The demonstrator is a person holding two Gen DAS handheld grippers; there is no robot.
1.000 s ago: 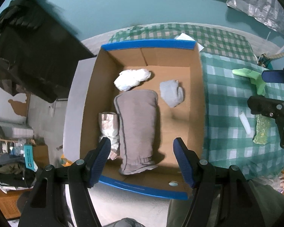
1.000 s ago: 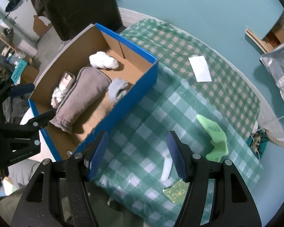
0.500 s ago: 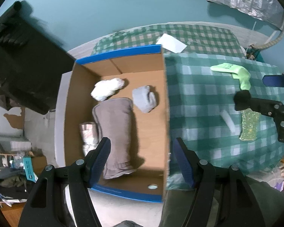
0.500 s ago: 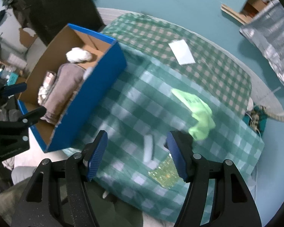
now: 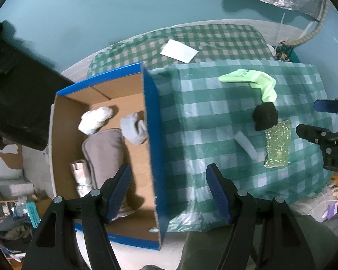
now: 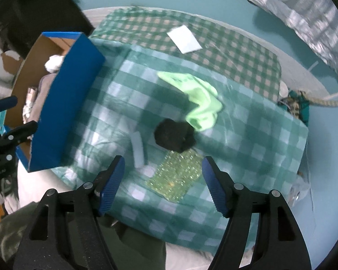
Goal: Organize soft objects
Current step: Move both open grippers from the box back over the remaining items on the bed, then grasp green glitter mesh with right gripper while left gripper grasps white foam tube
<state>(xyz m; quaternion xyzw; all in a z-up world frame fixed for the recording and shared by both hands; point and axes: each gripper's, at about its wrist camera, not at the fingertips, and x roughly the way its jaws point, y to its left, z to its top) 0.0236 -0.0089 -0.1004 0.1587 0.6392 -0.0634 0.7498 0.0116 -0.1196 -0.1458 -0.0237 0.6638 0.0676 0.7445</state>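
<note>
Overhead, both claws spread wide and gripping nothing. Left claw (image 5: pixel 169 191) hanging above the blue side wall of the cardboard box (image 5: pixel 154 135), one fingertip over the box interior, the other over the checked cloth (image 5: pixel 191 117). Right claw (image 6: pixel 163 183) hovering above the near part of the cloth, over the sparkly green pad (image 6: pixel 176 176). Inside the box: white bundle (image 5: pixel 95 120) toward the far end, grey sock ball (image 5: pixel 133 129) against the blue wall, grey folded cloth (image 5: pixel 106 155) along the middle, silvery roll (image 5: pixel 81 177) beside it at the left wall; bare cardboard floor between folded cloth and blue wall. On the counter cloth, right of the box: green sock (image 6: pixel 195 99) bent in an L, black sock ball (image 6: pixel 174 137) touching its lower end and the pad's far edge, white tube (image 6: pixel 137 148) just left of the pad. White paper (image 6: pixel 184 39) well apart near the far edge. Open checked cloth between box wall and tube.
</note>
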